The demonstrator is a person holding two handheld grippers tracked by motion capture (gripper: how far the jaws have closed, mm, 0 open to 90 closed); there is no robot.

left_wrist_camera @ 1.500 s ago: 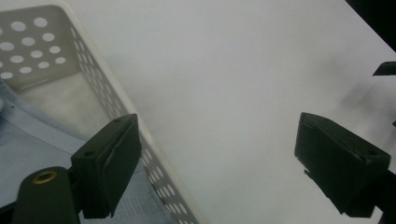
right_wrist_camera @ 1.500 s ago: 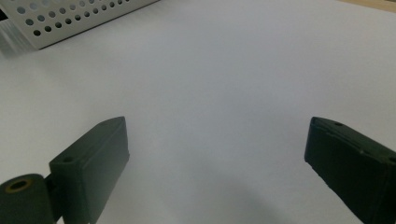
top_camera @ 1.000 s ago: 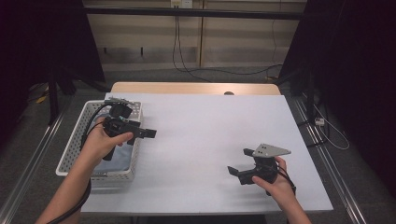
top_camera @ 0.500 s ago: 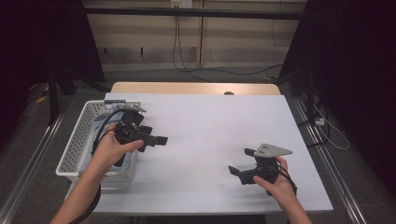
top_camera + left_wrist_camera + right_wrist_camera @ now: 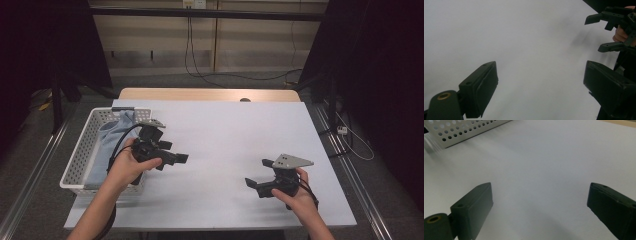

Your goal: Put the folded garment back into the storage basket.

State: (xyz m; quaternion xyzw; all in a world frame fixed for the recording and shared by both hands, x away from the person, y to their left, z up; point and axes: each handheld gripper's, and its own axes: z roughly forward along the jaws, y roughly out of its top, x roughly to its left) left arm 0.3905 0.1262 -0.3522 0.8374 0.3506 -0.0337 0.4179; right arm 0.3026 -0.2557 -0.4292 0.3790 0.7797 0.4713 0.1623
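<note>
The left gripper (image 5: 175, 159) is held with jaws spread wide and nothing between them, just beside the white perforated plastic basket (image 5: 82, 155), at nine o'clock on the white table (image 5: 225, 130). A light blue folded cloth (image 5: 107, 142) is seen lying inside that basket. At five o'clock, the right gripper (image 5: 257, 179) is held spread and empty.

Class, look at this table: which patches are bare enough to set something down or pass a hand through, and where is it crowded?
Free: the white tabletop between left gripper and right gripper, plus the far strip. Crowded: the left edge, where the white basket holds blue cloth.
</note>
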